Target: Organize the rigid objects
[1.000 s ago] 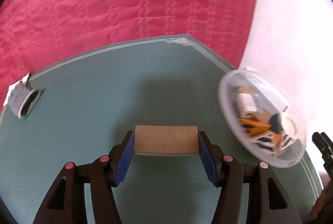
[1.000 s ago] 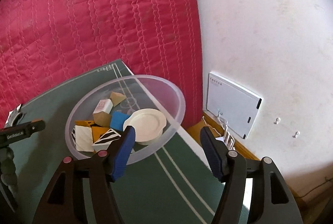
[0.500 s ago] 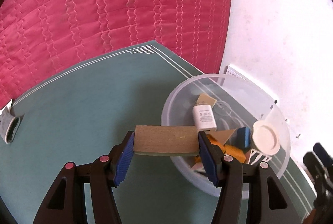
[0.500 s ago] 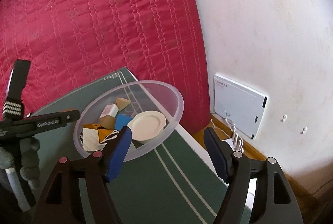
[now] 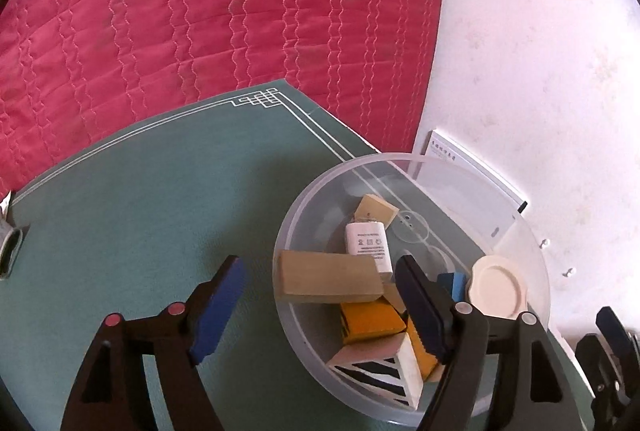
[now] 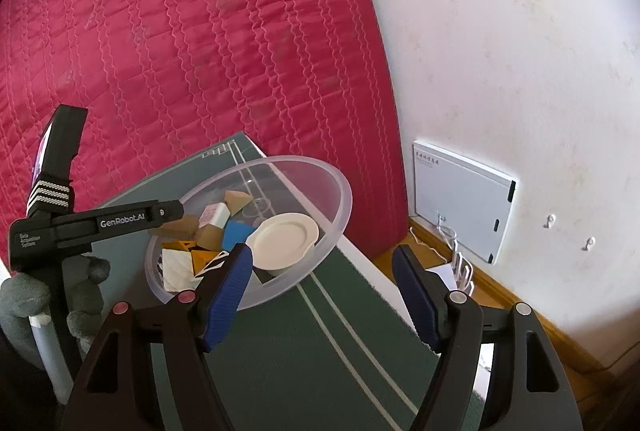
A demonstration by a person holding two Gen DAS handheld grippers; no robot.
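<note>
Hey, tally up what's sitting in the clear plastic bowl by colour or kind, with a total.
Plain wooden blocks: 3
Orange blocks: 2
Black-and-white striped block: 1
Blue block: 1
White charger: 1
White round lid: 1
Total: 9 visible; more may be hidden underneath.

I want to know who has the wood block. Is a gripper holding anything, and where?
Nothing is held. The left gripper has just opened; the block lies in the bowl. The right gripper is open too.

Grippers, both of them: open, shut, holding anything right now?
Left gripper: open, jaws just opened; wooden block released into the bowl.
Right gripper: open, empty.
</note>
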